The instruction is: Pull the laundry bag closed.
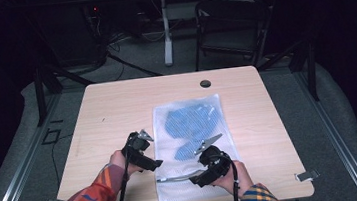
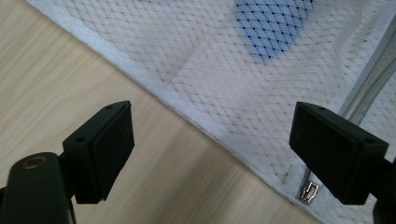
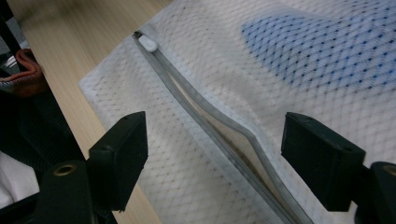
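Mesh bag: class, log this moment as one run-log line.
mesh bag flat on table | zipper partly open | blue cloth inside | left gripper open | right gripper open

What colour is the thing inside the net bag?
Blue, seen through the white mesh bag; high view.

The high view looks forward and down from above the person's side, taking in the whole table (image 1: 116, 102) from fairly far. The left gripper view sits close over the mesh laundry bag (image 2: 196, 60), at its edge. The right gripper view hangs close above the bag's zipper (image 3: 210, 121). All three views share that bag.
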{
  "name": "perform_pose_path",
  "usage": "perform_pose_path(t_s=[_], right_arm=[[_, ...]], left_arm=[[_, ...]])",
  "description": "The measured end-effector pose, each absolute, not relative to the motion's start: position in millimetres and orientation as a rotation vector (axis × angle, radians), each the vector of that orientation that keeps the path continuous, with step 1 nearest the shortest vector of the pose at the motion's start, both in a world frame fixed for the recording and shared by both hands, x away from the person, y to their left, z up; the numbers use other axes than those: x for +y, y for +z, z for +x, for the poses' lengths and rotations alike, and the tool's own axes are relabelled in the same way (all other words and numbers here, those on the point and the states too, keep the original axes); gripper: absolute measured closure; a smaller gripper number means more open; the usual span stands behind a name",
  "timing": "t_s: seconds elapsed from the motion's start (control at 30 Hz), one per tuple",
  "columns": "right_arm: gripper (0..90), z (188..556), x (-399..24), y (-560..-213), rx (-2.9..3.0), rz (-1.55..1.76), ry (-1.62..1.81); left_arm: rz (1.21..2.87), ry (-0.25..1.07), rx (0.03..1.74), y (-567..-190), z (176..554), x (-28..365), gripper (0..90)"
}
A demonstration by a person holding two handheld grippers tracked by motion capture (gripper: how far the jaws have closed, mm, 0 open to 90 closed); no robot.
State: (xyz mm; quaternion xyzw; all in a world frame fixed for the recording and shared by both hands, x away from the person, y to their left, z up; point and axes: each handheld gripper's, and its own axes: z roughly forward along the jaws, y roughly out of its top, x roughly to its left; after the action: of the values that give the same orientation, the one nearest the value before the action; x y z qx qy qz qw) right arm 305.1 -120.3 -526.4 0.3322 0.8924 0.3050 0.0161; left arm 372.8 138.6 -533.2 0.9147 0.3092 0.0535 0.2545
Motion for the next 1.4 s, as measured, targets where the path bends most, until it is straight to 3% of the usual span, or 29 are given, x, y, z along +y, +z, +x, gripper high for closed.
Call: perform_pose_path(t_s=[0.2,0.5,0.63,0.77,0.8,1.0,1.4], right_arm=[[33.3,305,-109,-531,2.787,1.003,0.963],[51.1,305,-87,-538,2.844,0.942,0.954],[56.5,305,-75,-544,2.865,0.939,0.953],[62.1,306,-64,-548,2.880,0.936,0.962],[64.5,307,-60,-549,2.888,0.930,0.965],[66.9,311,-47,-553,2.900,0.929,0.969],[69.2,318,-34,-562,2.926,0.954,0.925]], left_arm=[[2.506,0.146,0.822,-536,373,132,18.2],[2.540,0.091,0.790,-541,372,128,30.6],[2.551,0.049,0.773,-542,372,129,43.0],[2.567,0.003,0.753,-545,371,129,49.6],[2.566,-0.003,0.752,-545,371,129,55.1],[2.590,-0.053,0.735,-548,370,128,68.9],[2.626,-0.094,0.713,-552,370,127,78.3]])
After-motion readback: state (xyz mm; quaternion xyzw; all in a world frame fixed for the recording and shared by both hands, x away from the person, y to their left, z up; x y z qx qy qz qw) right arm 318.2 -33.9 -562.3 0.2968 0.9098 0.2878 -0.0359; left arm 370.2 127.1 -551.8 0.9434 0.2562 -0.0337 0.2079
